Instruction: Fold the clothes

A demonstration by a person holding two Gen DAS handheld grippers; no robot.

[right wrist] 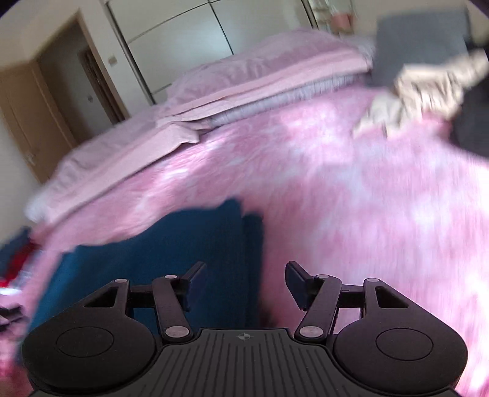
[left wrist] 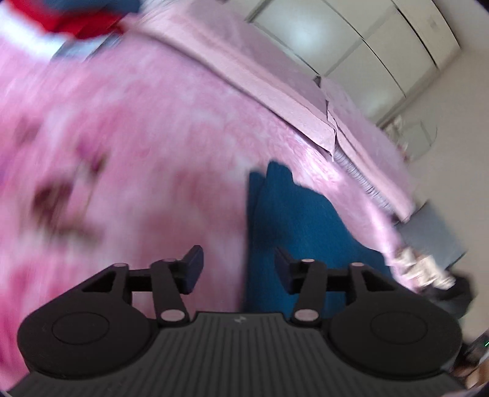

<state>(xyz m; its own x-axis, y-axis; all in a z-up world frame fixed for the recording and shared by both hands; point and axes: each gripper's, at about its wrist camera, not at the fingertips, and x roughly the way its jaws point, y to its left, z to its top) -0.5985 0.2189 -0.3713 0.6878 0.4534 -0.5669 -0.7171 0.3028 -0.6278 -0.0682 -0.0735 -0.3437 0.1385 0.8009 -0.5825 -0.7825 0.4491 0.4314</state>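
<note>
A dark blue garment point(left wrist: 293, 226) lies on a pink fluffy blanket point(left wrist: 137, 152) on a bed. It also shows in the right wrist view point(right wrist: 171, 244). My left gripper point(left wrist: 238, 268) is open and empty, hovering over the garment's left edge. My right gripper point(right wrist: 246, 284) is open and empty, above the garment's right edge. Both views are blurred by motion.
Pink pillows point(left wrist: 244, 64) lie at the head of the bed, also in the right wrist view point(right wrist: 259, 70). A red, white and blue pile of clothes point(left wrist: 61, 18) sits at the far left. A beige patterned cloth point(right wrist: 421, 88) and a dark item point(right wrist: 470, 122) lie at the right. White wardrobe doors point(left wrist: 351, 45) stand behind.
</note>
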